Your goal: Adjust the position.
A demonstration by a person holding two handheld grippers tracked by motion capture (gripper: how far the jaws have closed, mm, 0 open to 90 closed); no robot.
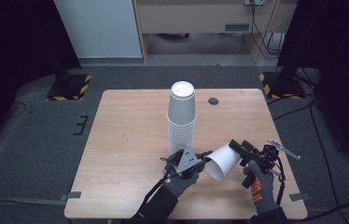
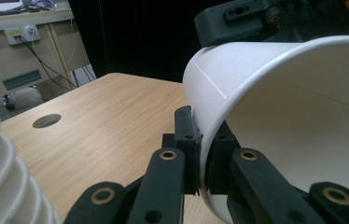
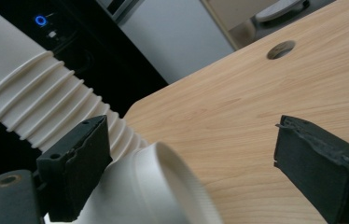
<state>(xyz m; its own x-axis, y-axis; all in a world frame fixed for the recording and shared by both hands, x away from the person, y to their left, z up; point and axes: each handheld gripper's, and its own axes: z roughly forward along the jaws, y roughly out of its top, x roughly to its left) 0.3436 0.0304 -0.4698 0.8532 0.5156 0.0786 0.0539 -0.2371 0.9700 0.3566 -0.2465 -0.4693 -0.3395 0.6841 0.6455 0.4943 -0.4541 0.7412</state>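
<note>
A single white paper cup [image 1: 223, 161] lies tilted on its side just above the table, its mouth towards the person. My left gripper [image 1: 204, 161] is shut on its rim; in the left gripper view the two pads [image 2: 189, 140] pinch the cup [image 2: 275, 93] wall, one inside and one outside. My right gripper [image 1: 238, 148] stands open around the cup's base. In the right gripper view the cup's bottom [image 3: 163, 186] sits between the wide jaws [image 3: 191, 140], close to the left pad and far from the right pad. A tall stack of white cups [image 1: 182, 116] stands upside down at the table's middle.
The wooden table [image 1: 116, 140] has a round cable hole [image 1: 213, 101] at the back right of the stack. The stack [image 2: 0, 177] stands close on the left of my left gripper. Black stand bases with striped edges sit on the floor behind the table.
</note>
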